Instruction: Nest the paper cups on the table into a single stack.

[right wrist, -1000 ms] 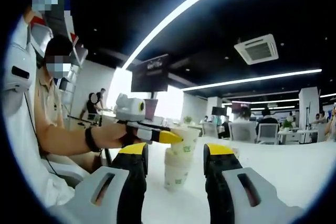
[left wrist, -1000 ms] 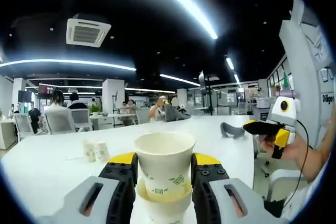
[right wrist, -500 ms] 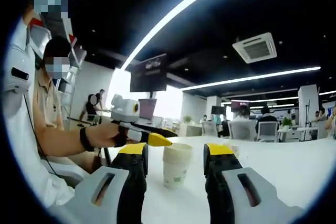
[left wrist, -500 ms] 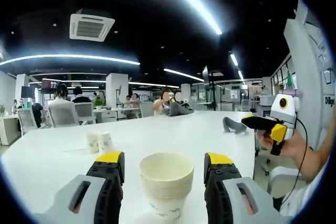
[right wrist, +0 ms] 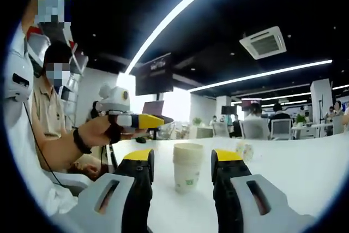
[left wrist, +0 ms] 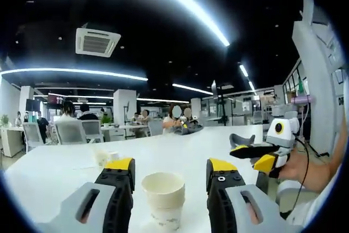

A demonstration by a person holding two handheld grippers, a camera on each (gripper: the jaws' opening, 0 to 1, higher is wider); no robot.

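the nested stack of paper cups (left wrist: 163, 199) stands upright on the white table (left wrist: 65, 162), free between the spread jaws of my left gripper (left wrist: 169, 174), which grips nothing. my right gripper (right wrist: 181, 162) is open too, the stack (right wrist: 187, 166) just ahead of it. beyond the stack, two more small cups (left wrist: 103, 157) look un-nested, so i judge work remains. a grey object (left wrist: 241, 139) lies off to the stack's side, nothing blocking between.

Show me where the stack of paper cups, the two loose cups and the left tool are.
stack of paper cups (left wrist: 163, 200), left gripper view, on its side wall
loose cups (left wrist: 103, 157), left gripper view, on one cup's side
left tool (right wrist: 150, 120), right gripper view, at its yellow tips
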